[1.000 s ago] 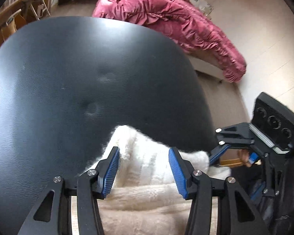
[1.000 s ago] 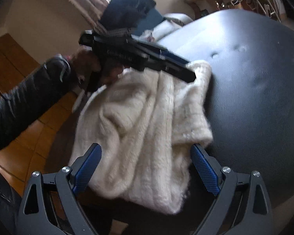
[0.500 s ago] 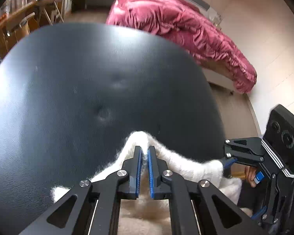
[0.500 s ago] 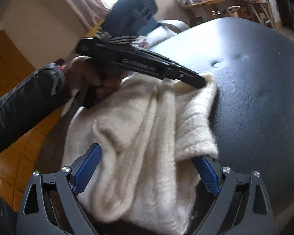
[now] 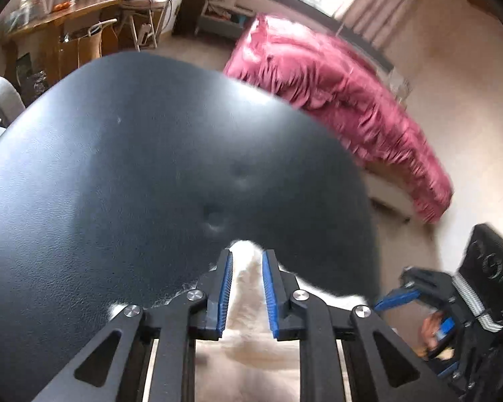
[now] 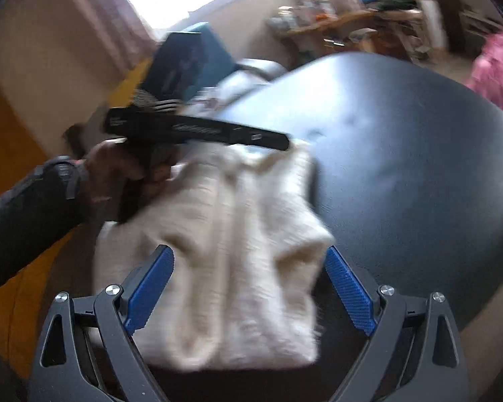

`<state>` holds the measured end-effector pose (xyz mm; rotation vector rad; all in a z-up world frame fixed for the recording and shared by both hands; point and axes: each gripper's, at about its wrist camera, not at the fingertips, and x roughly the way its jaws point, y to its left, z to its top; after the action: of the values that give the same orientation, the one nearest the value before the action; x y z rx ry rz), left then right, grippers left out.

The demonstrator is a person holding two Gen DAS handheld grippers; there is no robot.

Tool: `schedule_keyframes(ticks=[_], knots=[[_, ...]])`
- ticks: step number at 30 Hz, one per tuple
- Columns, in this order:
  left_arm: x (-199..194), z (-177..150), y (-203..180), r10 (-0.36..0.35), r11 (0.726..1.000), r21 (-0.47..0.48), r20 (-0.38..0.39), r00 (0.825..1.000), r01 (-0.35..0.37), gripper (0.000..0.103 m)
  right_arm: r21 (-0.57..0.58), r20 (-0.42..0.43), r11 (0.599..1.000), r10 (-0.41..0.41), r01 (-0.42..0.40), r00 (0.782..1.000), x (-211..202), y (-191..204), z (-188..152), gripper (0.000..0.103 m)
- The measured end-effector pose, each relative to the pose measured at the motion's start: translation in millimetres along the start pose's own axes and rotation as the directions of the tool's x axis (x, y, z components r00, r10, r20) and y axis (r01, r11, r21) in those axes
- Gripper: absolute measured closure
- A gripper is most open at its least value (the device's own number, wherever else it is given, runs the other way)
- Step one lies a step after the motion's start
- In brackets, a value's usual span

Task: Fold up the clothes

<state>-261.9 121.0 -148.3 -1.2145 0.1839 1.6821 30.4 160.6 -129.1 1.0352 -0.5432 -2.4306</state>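
My black padded seat (image 5: 124, 181) carries the fluffy cream sweater (image 6: 238, 251) at its near edge. My left gripper (image 5: 246, 261) pinches a raised fold narrowly; my right gripper (image 6: 249, 288) hangs wide, straddling the sweater's near end.

The sweater (image 6: 238, 251) lies on the near edge of the ottoman (image 5: 151, 184) (the bed (image 5: 335, 100) behind it, the desk (image 5: 67, 10) far left).

The left gripper (image 5: 246, 261) has its blue-padded jaws pinched close together on a fold of the white sweater (image 6: 238, 251), gripped by a dark-sleeved hand (image 6: 124, 174), while the right gripper (image 6: 249, 261) sits with jaws spread wide.
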Motion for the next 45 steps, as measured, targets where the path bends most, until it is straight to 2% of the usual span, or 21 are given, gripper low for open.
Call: schedule_keyframes(ticks=[4,6,7,8,10,12,16,18,20,22,25,26,27,28,30,31,35,38,42,43,45], knots=[[-6.8,-5.6,-8.4,-0.053,0.997,0.056,-0.041,0.998,0.056,0.086,-0.053,-0.057,0.996,0.067,-0.07,0.996,19.1,-0.3,11.2,0.009],[5.0,-9.7,-12.0,-0.04,0.993,0.103,-0.114,0.993,0.052,0.085,-0.033,-0.126,0.998,0.047,-0.051,0.991,36.2,-7.7,10.0,0.009],[13.9,-10.8,-11.7,-0.01,0.993,0.117,-0.151,0.988,0.028,0.085,-0.014,-0.15,0.998,0.056,-0.059,0.987,39.8,-13.3,7.5,0.009],[22.0,-11.4,-10.5,0.013,0.992,0.123,-0.181,0.983,0.009,0.086,-0.012,-0.147,0.997,0.069,-0.072,0.987,38.1,-15.5,6.5,0.009],[30.1,-8.1,0.1,0.007,0.998,0.066,-0.186,0.983,0.006,0.086,-0.009,-0.136,0.996,0.088,-0.09,0.987,33.6,-18.1,5.2,0.009],[26.9,-4.4,11.9,-0.022,1.0,-0.014,-0.166,0.986,0.02,0.087,-0.016,-0.138,0.996,0.085,-0.088,0.987,31.2,-16.5,4.8,0.009],[-5.3,-9.5,-1.7,-0.003,0.999,0.047,-0.081,0.997,0.006,0.086,-0.077,-0.172,0.992,0.082,-0.097,0.982,26.6,-6.7,10.9,0.009],[-21.6,-11.6,0.6,-0.003,1.0,0.006,-0.037,0.999,0.004,0.085,-0.129,-0.152,0.986,0.09,-0.11,0.984,18.3,-3.7,21.5,0.009],[-36.7,-17.7,5.8,0.002,0.999,-0.045,0.005,1.0,-0.002,0.085,-0.169,-0.154,0.97,0.149,-0.175,0.977,15.6,-0.4,37.8,0.009],[-53.0,-33.0,11.5,0.025,0.997,-0.078,0.039,0.999,-0.022,0.085,-0.212,-0.169,0.951,0.19,-0.224,0.967,20.6,3.2,55.7,0.009],[-68.0,-57.1,14.1,0.07,0.991,-0.12,0.076,0.995,-0.06,0.085,-0.278,-0.217,0.926,0.197,-0.254,0.956,43.9,8.2,84.6,0.009],[-71.6,-65.0,15.6,0.093,0.988,-0.134,0.08,0.992,-0.082,0.085,-0.278,-0.25,0.924,0.194,-0.262,0.949,54.6,5.9,91.0,0.009],[-69.1,-72.1,19.7,0.15,0.979,-0.146,0.049,0.988,-0.141,0.085,-0.274,-0.285,0.923,0.191,-0.271,0.939,66.0,2.8,96.7,0.009],[-65.4,-78.3,22.9,0.197,0.969,-0.157,0.022,0.98,-0.191,0.084,-0.26,-0.331,0.936,0.145,-0.238,0.932,79.9,-4.6,100.1,0.009],[-50.3,-83.8,21.9,0.214,0.962,-0.175,0.01,0.977,-0.209,0.079,-0.229,-0.396,0.964,0.032,-0.133,0.918,102.5,-21.1,97.9,0.009],[-52.8,-84.4,21.6,0.211,0.962,-0.184,0.024,0.977,-0.203,0.079,-0.211,-0.416,0.968,0.038,-0.137,0.909,107.9,-26.0,94.7,0.008],[-74.7,-83.4,10.9,0.171,0.971,-0.191,0.135,0.976,-0.144,0.08,-0.223,-0.395,0.952,0.108,-0.21,0.912,88.1,-17.0,100.1,0.007],[-87.2,-88.5,2.3,0.186,0.974,-0.163,0.179,0.966,-0.158,0.08,-0.247,-0.414,0.914,0.201,-0.322,0.888,86.8,1.2,107.5,0.007],[-93.8,-98.0,4.3,0.177,0.978,-0.139,0.181,0.967,-0.153,0.08,-0.274,-0.445,0.84,0.32,-0.468,0.836,86.5,26.3,117.5,0.007],[-95.5,-100.4,4.8,0.175,0.979,-0.134,0.181,0.968,-0.152,0.08,-0.285,-0.459,0.83,0.321,-0.48,0.828,91.4,32.2,118.6,0.007],[-98.7,-97.9,10.7,0.155,0.985,-0.105,0.178,0.972,-0.138,0.08,-0.263,-0.514,0.815,0.335,-0.517,0.79,109.0,34.1,124.4,0.007]])
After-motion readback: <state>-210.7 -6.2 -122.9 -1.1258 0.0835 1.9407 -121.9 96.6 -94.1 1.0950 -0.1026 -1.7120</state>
